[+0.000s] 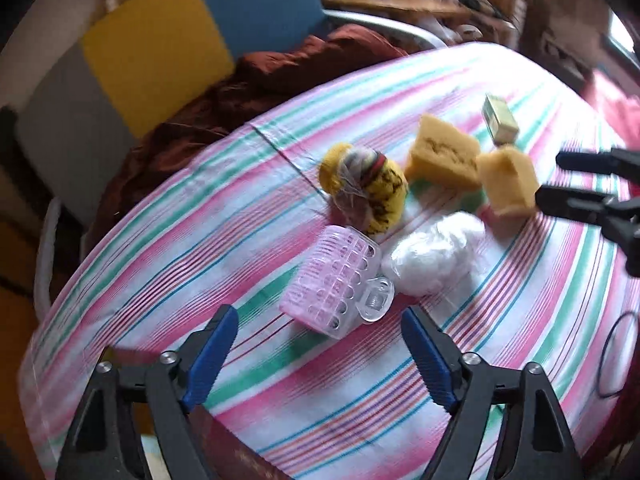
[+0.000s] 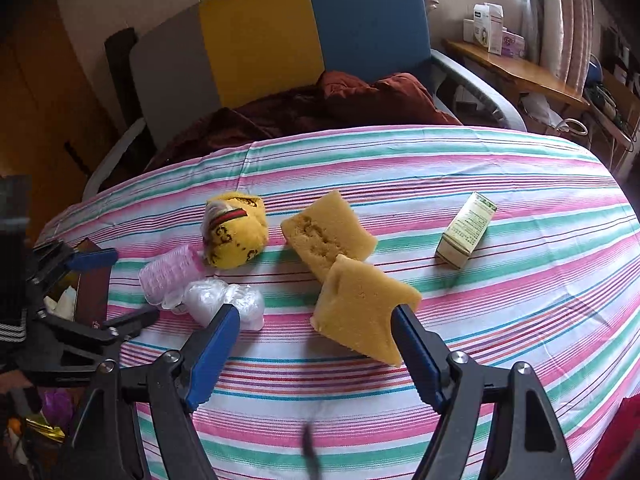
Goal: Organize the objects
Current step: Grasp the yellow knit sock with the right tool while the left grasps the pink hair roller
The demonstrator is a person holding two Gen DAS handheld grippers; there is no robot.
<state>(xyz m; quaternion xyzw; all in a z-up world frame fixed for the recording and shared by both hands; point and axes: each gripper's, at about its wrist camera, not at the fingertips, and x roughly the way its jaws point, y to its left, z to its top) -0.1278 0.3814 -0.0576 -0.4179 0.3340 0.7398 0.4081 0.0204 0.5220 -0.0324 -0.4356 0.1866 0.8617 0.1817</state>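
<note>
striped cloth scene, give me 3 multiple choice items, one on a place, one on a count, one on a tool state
1. Where is the small carton relative to the sponges?
A. to their right, apart from them
B. wedged between them
C. on top of the pink curler

2. How many yellow sponge blocks lie on the striped cloth?
A. one
B. two
C. four

3. What state is the left tool in?
A. shut on the white bag
B. shut on the yellow sock ball
C. open, holding nothing

Answers:
1 A: in the right wrist view the carton lies alone on the cloth, right of both sponges.
2 B: the far sponge and the near sponge are the only two.
3 C: its fingers stand wide apart, short of the pink curler.
</note>
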